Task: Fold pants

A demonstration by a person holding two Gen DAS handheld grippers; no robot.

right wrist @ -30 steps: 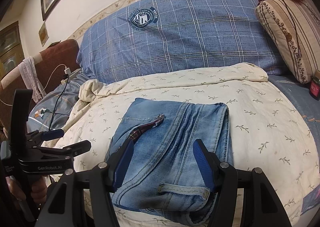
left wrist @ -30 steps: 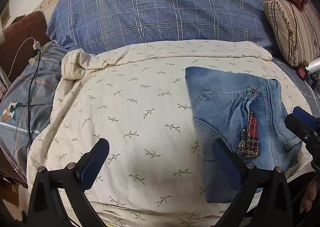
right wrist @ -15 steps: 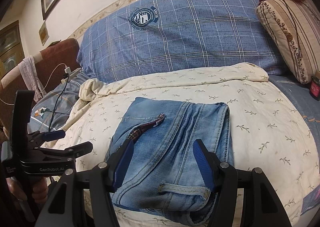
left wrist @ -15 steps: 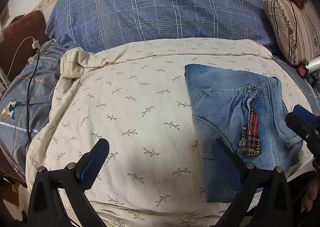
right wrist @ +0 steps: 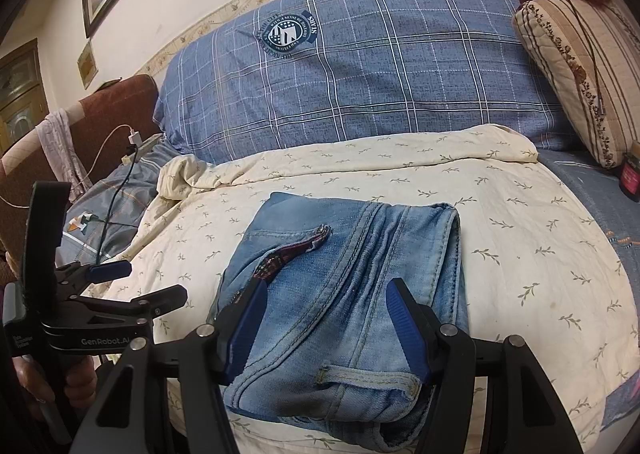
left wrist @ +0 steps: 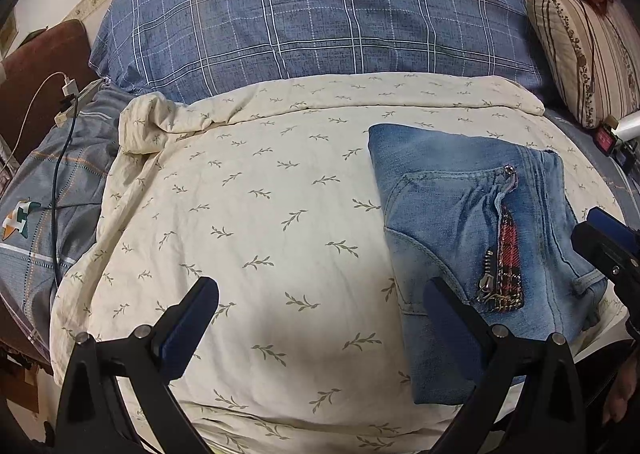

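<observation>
Even indoor light, fisheye-warped edges

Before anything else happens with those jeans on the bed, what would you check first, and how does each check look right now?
1. Jeans folded into a compact bundle: ok.
2. Jeans lying fully on the cream blanket: ok, though near its front edge.
3. Left gripper open, nothing between its fingers: ok.
4. Right gripper free of the jeans: cannot tell; its fingers stand apart over the denim, contact unclear.
5. Charging cable clear of the jeans: ok, far off at the side.
6. Fold edges lined up underneath: cannot tell.
</observation>
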